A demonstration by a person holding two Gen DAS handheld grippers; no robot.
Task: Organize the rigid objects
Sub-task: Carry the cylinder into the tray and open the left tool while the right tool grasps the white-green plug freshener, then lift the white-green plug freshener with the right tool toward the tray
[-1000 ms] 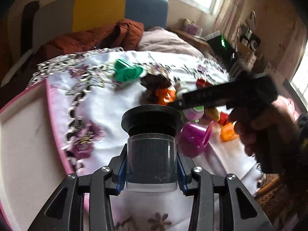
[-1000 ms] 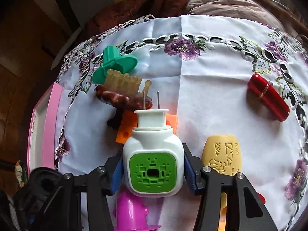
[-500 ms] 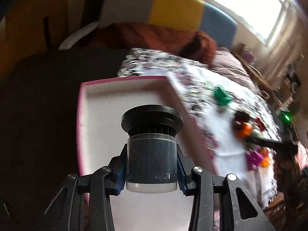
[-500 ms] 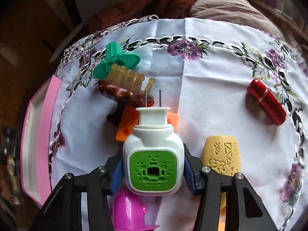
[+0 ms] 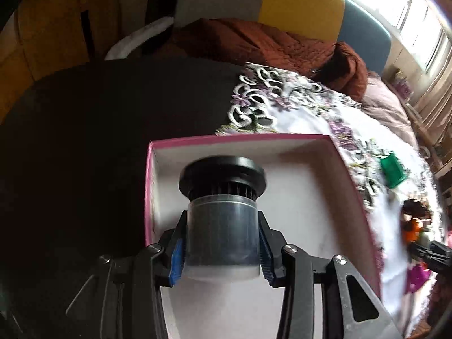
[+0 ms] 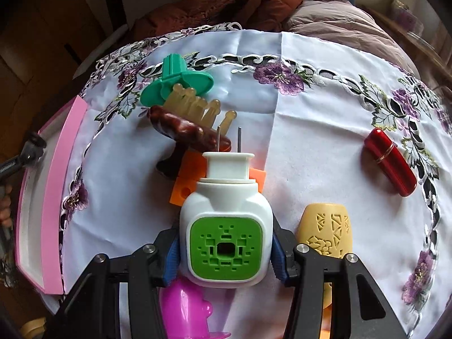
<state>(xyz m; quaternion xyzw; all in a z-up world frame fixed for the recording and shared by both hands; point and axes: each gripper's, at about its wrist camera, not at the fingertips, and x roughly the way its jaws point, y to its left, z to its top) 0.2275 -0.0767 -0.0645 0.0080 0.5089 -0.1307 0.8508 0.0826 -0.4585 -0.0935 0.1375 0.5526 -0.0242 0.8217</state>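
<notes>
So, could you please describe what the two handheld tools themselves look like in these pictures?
Both match: the left tool and the right tool each have two matte black angular fingers with triangular cutouts, silver screw heads at the joints, and ribbed blue pads on the inner faces. No cables, markings or sleeves are visible.

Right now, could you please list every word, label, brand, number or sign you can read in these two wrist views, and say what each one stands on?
None: no readable text in either view.
Green panel of the white plug-in device: only a pattern of cut-out holes, no letters.
Cream holder: carved shapes, not writing.
Red case: plain, with a thin ring.
Dark jar and pink-rimmed box: no label shows.
</notes>
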